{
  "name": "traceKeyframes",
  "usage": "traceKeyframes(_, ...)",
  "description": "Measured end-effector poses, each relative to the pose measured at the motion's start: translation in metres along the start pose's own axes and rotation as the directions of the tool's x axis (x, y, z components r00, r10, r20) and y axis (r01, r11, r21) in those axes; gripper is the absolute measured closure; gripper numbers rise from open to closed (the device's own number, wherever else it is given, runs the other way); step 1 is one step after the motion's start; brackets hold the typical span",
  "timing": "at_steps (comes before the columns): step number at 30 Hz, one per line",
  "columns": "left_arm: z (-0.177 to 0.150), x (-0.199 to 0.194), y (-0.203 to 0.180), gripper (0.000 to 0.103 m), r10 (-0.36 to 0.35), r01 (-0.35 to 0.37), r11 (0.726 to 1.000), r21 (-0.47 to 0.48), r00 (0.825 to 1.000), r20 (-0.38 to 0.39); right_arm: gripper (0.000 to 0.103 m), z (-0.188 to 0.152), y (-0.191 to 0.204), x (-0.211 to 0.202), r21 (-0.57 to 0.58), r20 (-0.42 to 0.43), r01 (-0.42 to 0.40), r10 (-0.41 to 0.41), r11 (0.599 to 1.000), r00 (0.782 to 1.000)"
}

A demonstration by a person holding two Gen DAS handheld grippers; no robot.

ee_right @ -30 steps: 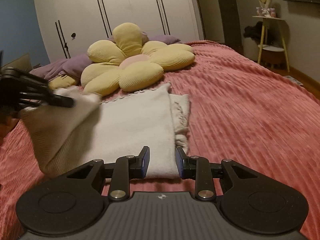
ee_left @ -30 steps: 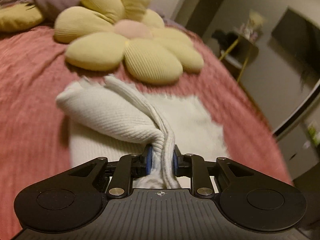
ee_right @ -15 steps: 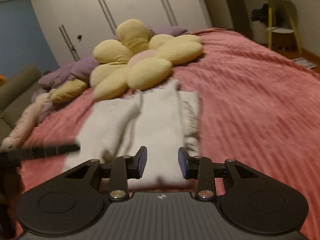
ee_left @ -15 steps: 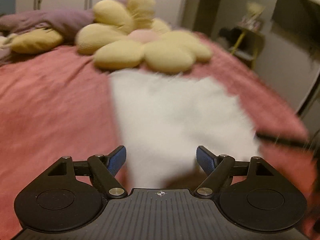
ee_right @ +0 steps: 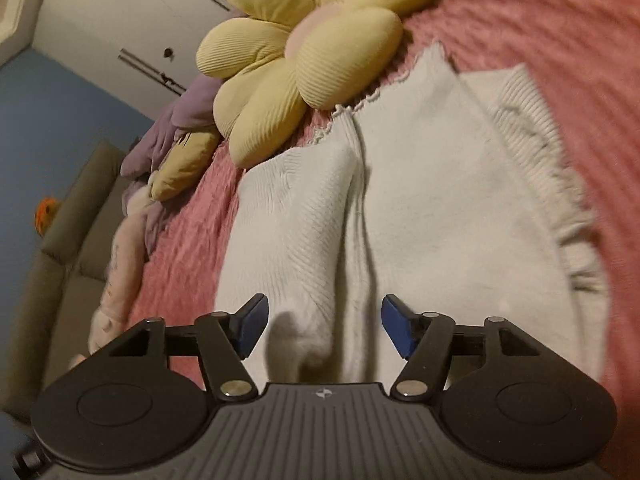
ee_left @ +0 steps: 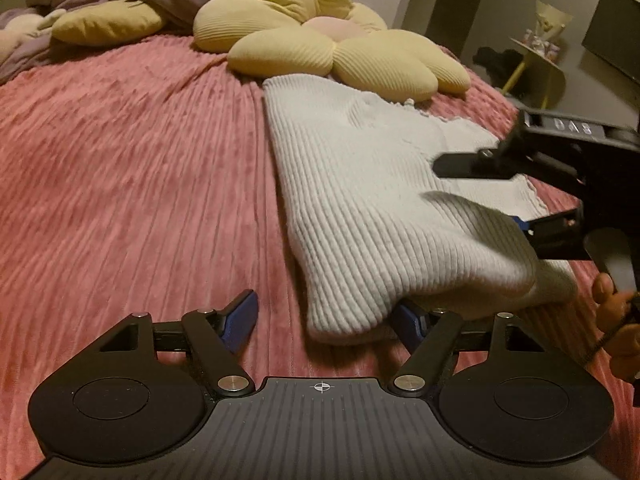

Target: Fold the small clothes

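Currently both the left gripper (ee_left: pixel 324 318) and right gripper (ee_right: pixel 324 328) are held spread over the white ribbed knit garment (ee_left: pixel 360 184), spread at twelve o'clock on the pink bedspread (ee_left: pixel 120 160); the loosely folded sleeve could be dragged open.

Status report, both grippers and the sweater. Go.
Left gripper open, right gripper open. White sweater partly folded on bed. Flower pillow touching its far edge.

left wrist camera looking low along the pink bedspread (ee_left: pixel 120 160), right wrist camera tilting close above, both sharing white knit garment (ee_left: pixel 360 200) (ee_right: pixel 440 200), flower pillow (ee_left: pixel 320 40) (ee_right: pixel 300 60)
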State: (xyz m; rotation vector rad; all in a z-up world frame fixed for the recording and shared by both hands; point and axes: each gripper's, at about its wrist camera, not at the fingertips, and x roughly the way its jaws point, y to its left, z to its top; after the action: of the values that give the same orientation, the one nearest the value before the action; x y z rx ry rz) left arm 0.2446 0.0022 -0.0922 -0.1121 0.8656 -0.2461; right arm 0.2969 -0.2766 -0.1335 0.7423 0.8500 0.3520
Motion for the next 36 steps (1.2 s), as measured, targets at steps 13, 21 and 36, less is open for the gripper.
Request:
traceKeyframes(13, 0.005, 0.001, -0.008, 0.025, 0.007, -0.007, 1.0, 0.014, 1.0, -0.009, 0.084, -0.017, 0.076, -0.023, -0.501, 0.313, 0.355, -0.217, 0.79, 0.925)
traceKeyframes(21, 0.0, 0.005, -0.022, 0.024, -0.024, 0.024, 1.0, 0.012, 0.999, -0.027, 0.083, -0.025, 0.03, -0.028, -0.524, 0.43, 0.615, -0.441, 0.589, 0.788)
traceKeyframes(36, 0.008, -0.008, -0.019, 0.024, -0.117, 0.116, 0.989, -0.092, 0.993, -0.01, 0.066, -0.046, -0.024, -0.107, -0.228, 0.272, 0.32, -0.255, 0.92, 0.928)
